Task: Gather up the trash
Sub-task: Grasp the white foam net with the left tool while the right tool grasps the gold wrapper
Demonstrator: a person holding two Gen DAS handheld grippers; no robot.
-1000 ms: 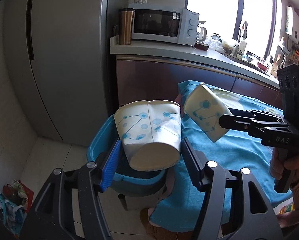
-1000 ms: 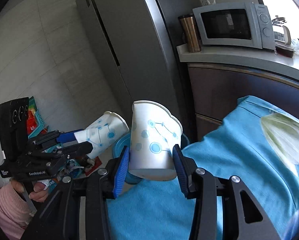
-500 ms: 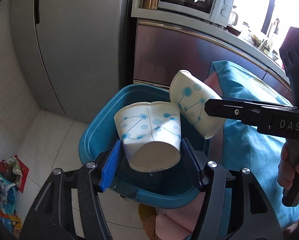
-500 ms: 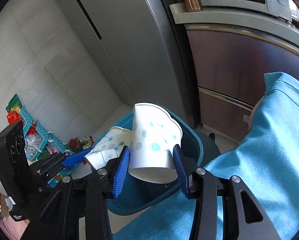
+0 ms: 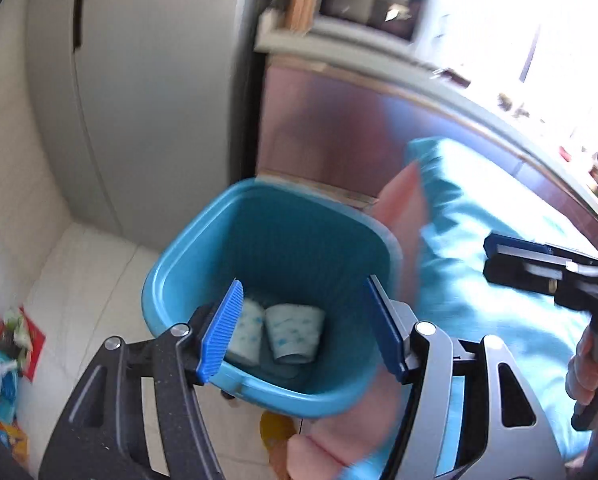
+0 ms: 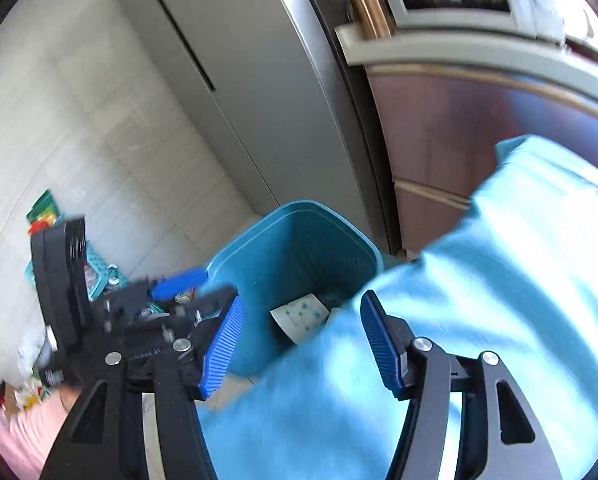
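Left tool [image 5: 305, 328]: jaws apart and opening, nothing between the blue pads [image 5: 221, 334]. Directly below and ahead of it stands the blue bin [image 5: 187, 256]. Two paper cups lie side by side on the bin floor, framed between the pads: right cup [image 5: 295, 332] on its side, left cup [image 5: 245, 332] touching it and partly hidden behind the left pad.

Right tool [image 6: 301, 344]: jaws apart and opening, empty. Through its gap, one printed paper cup [image 6: 301, 316] shows inside the same bin [image 6: 259, 248]; the second is hidden. Blue cloth [image 6: 499, 280] covers the surface under its right finger. The left tool appears at its left, blurred.
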